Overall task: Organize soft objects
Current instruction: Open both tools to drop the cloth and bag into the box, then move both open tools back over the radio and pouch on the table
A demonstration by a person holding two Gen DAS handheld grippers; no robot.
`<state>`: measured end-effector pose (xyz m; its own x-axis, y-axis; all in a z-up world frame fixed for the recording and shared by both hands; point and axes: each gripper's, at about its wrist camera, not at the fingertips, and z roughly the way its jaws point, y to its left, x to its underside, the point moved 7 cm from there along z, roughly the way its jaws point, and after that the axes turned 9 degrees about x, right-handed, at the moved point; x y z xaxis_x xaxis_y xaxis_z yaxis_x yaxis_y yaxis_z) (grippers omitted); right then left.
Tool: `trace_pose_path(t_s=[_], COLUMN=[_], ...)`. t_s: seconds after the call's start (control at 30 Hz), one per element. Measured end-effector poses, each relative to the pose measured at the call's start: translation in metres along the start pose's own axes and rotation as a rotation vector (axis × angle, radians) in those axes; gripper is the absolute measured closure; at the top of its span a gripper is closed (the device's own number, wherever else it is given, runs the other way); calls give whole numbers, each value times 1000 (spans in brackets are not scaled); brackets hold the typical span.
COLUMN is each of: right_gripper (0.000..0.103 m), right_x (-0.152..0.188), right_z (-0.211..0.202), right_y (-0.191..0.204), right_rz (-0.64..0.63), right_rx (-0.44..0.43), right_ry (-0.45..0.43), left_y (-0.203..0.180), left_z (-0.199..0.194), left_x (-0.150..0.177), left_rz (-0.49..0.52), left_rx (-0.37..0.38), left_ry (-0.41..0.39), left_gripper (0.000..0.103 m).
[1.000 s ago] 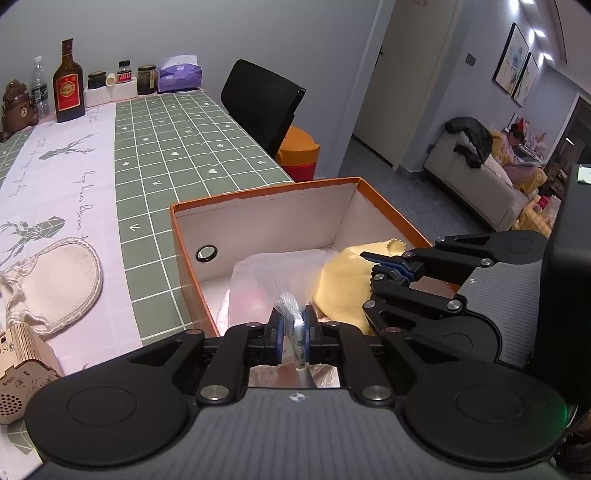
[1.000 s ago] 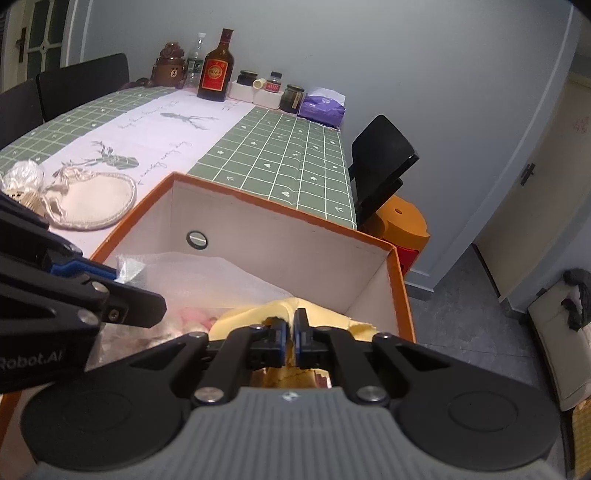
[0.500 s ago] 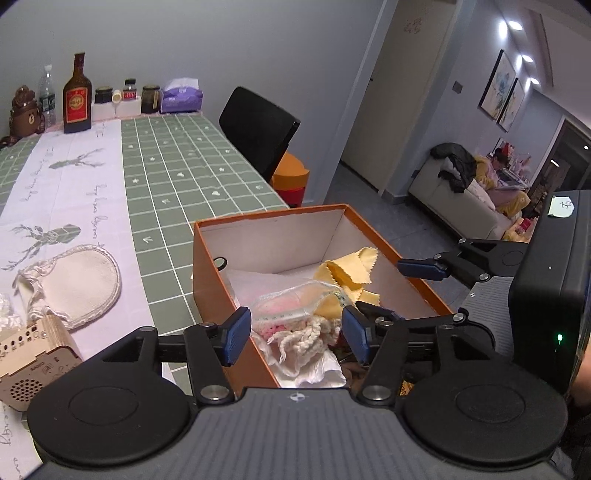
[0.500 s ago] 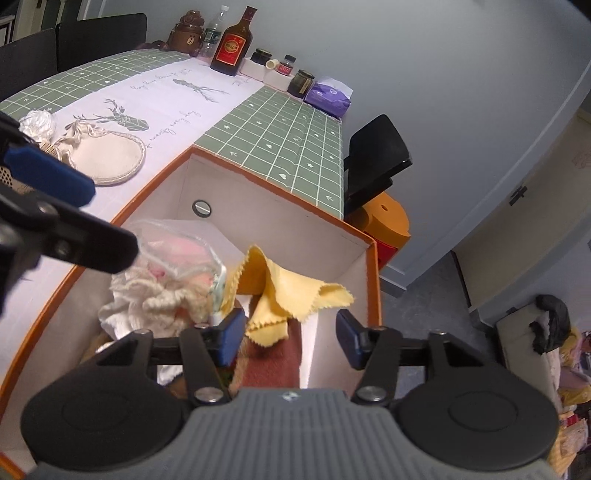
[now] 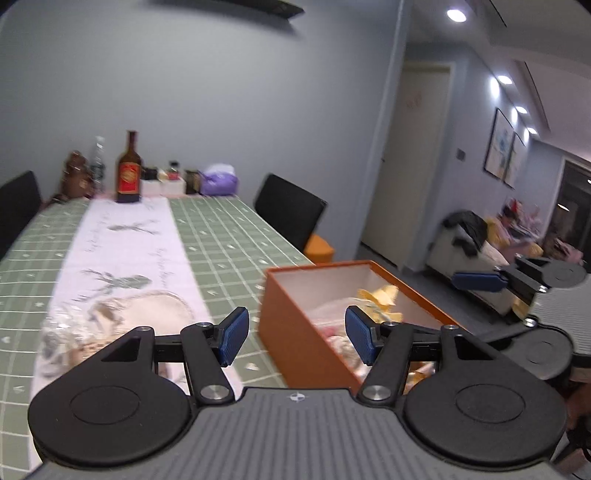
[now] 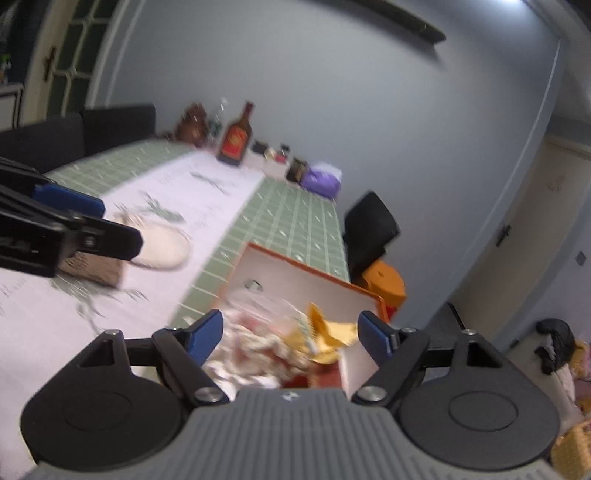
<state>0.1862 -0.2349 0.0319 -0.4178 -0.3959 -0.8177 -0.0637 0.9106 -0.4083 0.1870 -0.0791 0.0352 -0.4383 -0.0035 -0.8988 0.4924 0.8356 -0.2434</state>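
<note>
Cloths (image 6: 325,334) lie in the box (image 5: 295,332) just ahead of my right gripper (image 6: 291,334). Both grippers, left (image 5: 295,334) too, have just spread and pinch nothing. Bottle (image 5: 129,173) stands far beyond.

The room was dim and cool-toned, lit mainly by round ceiling spotlights (image 5: 456,14) that glared white above the door (image 5: 406,162). The grey wall (image 5: 207,96) behind the bench (image 5: 221,236) was evenly lit, without hard shadows. Both views were smeared by motion blur: the bottle (image 5: 129,170) at the far end of the bench, the orange box (image 6: 306,280) and the cloths inside it all looked soft, worse in the right wrist view. Only each gripper body stayed sharp. Fisheye distortion bent the door frame (image 6: 532,155) and darkened the corners of both views.
</note>
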Motion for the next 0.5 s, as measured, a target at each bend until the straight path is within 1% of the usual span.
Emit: trace_pose_path(t_s=[0.13,0.23,0.37,0.5], right_gripper=[24,24,24,24], right_x=[2,5,12,19], right_z=[-24,-32,-36,-31], right_y=[33,58,90,120], right_rz=[47,95,155,202], right_rx=[-27,-59,-113,-151], right_ry=[-65,-82,-76,-55], left_y=[24,43,70,92], left_z=[-27,-43,-65,-83], left_x=[15,30,52,70], left_rz=[-40,-73,-127,-189], left_rx=[-65,-115,-180,-223], left_ry=[-55,-58,-55,-44], left_gripper=[32,32,33,33])
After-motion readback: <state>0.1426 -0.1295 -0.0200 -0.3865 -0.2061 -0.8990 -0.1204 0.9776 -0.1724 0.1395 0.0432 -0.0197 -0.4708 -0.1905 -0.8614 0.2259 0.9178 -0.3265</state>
